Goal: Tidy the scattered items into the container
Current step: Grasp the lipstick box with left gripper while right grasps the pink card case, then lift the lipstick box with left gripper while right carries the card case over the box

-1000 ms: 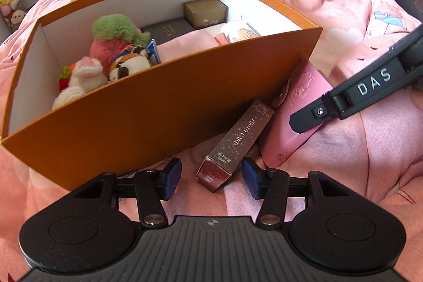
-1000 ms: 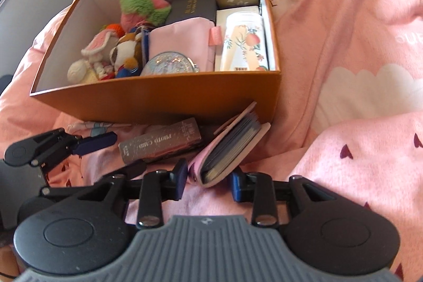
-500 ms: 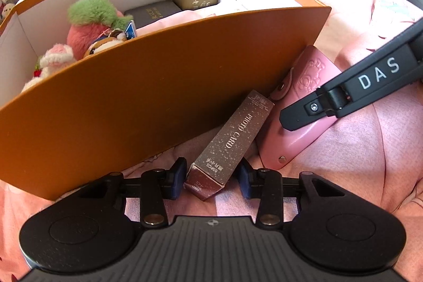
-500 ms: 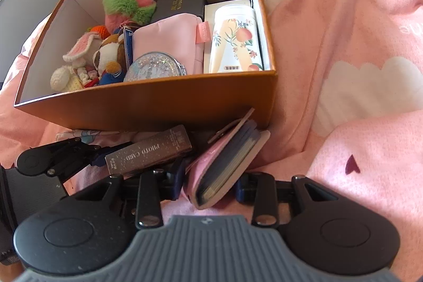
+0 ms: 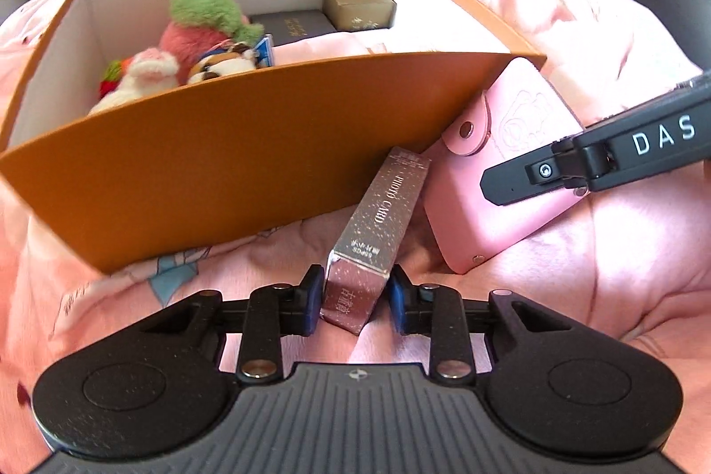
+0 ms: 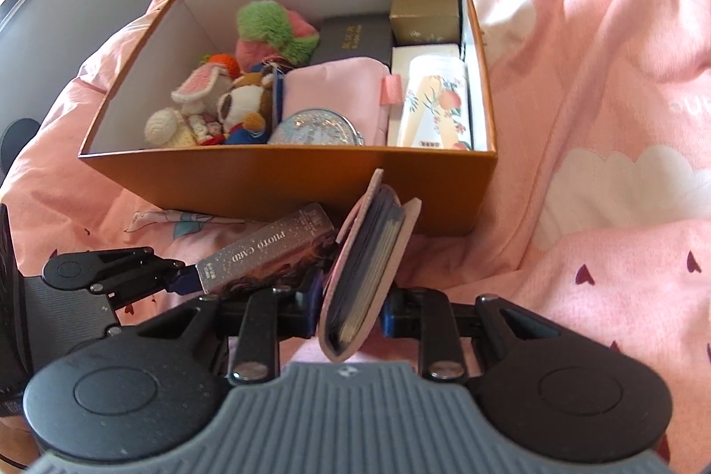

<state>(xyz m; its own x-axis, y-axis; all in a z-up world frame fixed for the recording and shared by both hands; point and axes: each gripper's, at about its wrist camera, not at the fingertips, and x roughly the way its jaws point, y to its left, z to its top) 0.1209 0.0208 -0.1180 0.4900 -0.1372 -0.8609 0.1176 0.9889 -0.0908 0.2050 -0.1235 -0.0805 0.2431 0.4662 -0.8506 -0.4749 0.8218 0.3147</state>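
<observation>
An orange cardboard box (image 5: 231, 145) (image 6: 311, 172) stands open on the pink bed. In front of it lies a glittery "PHOTO CARD" box (image 5: 382, 216) (image 6: 271, 252). My left gripper (image 5: 355, 298) is closing on its near end, and both blue pads touch its sides. A pink card album (image 6: 369, 260) (image 5: 502, 181) stands tilted on edge against the orange box. My right gripper (image 6: 351, 307) is closing on it, pads pressing its covers. One right finger (image 5: 577, 167) crosses the album in the left wrist view. A left finger (image 6: 133, 265) shows in the right wrist view.
Inside the orange box are plush toys (image 6: 240, 105), a pink pouch (image 6: 337, 92), a round glitter case (image 6: 315, 127), a peach-print carton (image 6: 435, 105), a gold box (image 6: 424, 14) and a dark box (image 6: 355, 36). A rumpled pink quilt (image 6: 600, 118) surrounds it.
Both pairs of jaws have narrowed onto their items. The pink album has tipped up more upright between the right pads. The left pads now touch the photo card box.
</observation>
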